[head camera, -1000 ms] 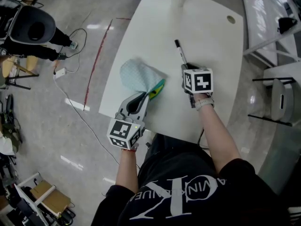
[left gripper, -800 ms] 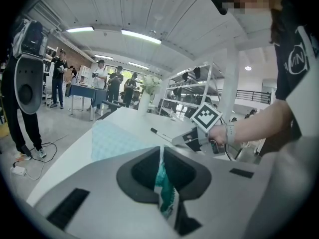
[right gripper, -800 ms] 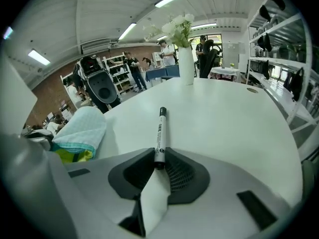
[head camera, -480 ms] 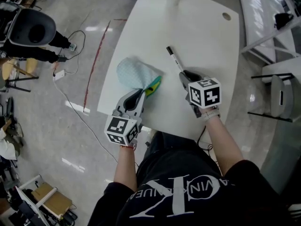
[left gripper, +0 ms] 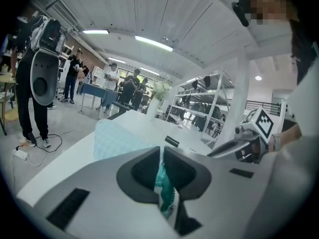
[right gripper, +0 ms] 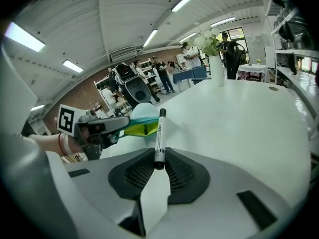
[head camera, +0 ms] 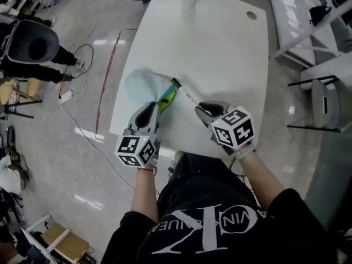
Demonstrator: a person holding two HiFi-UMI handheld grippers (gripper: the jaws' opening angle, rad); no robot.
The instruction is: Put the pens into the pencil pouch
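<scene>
Right gripper view: pen (right gripper: 160, 133) in right tool (right gripper: 159, 156)

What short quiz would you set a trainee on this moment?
1. True or false: the pen lies loose on the table.
2. What is the left claw shut on? A. the edge of the pencil pouch; B. a second pen; C. nothing.
3. Fill in: the pen's free end points toward the ____.
Key: 1 false, the right claw grips it; 2 A; 3 pencil pouch.
</scene>
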